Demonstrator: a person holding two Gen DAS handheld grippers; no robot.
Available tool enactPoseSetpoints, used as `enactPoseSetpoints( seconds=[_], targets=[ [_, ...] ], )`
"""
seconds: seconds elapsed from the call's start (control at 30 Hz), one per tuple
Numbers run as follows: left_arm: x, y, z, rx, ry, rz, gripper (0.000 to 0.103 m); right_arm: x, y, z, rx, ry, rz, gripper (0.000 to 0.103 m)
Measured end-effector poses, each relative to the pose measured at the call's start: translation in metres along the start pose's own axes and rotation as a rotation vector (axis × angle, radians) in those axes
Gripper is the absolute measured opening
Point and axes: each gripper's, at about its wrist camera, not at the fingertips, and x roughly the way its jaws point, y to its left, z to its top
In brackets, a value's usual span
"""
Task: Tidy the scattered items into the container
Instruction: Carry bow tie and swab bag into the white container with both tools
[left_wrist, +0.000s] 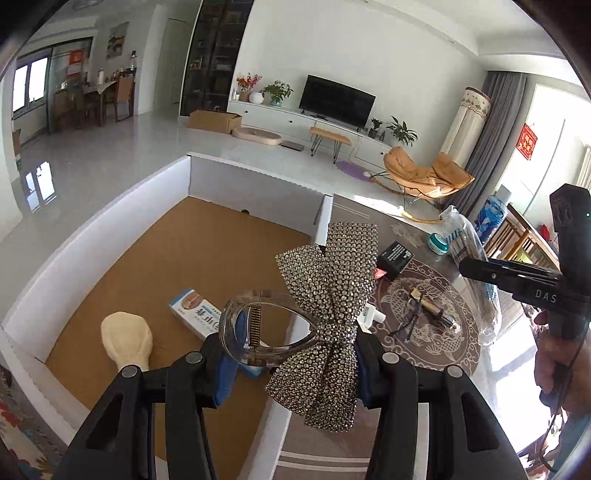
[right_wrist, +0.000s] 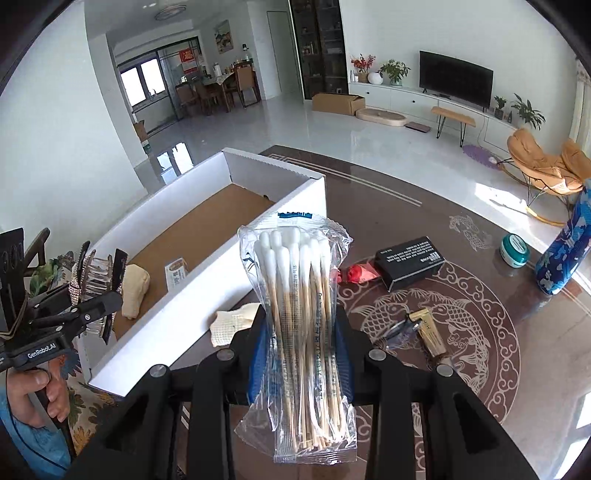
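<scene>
My left gripper (left_wrist: 291, 354) is shut on a clear hair clip with a rhinestone bow (left_wrist: 325, 295), held over the right wall of the white cardboard box (left_wrist: 110, 229). In the right wrist view the clip (right_wrist: 94, 280) hangs above the box (right_wrist: 207, 295) at its near left end. My right gripper (right_wrist: 301, 347) is shut on a clear bag of cotton swabs (right_wrist: 299, 314), held above the table beside the box's right wall. A cream puff (left_wrist: 127, 339) and a small blue-and-white carton (left_wrist: 195, 310) lie inside the box.
On the dark patterned table (right_wrist: 461, 221) lie a black box (right_wrist: 408, 260), a red wrapper (right_wrist: 356, 273), a gold tube (right_wrist: 430, 332), a teal-lidded jar (right_wrist: 514, 249), a blue patterned bottle (right_wrist: 565, 251) and a cream cloth (right_wrist: 231, 321) next to the box.
</scene>
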Motion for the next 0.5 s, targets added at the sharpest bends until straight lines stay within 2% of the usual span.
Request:
enactPoseSetpoints(
  seconds=[0.13,0.27,0.37,0.5],
  targets=[
    [0.004,0.065,0.009,-0.096,0.019,0.097,0.051,0.027,0.074,0.037,-0.039,-0.018,0.146,0.033],
    [0.021,0.112,0.01,-0.159,0.071,0.157,0.051,0.071,0.146,0.047,-0.07,0.016,0.26,0.033],
    [0.035,0.133,0.009,-0.175,0.11,0.189,0.051,0.108,0.188,0.037,-0.11,0.065,0.283,0.033],
    [0.052,0.142,0.002,-0.172,0.155,0.228,0.051,0.153,0.219,0.017,-0.174,0.143,0.25,0.034]
  ],
)
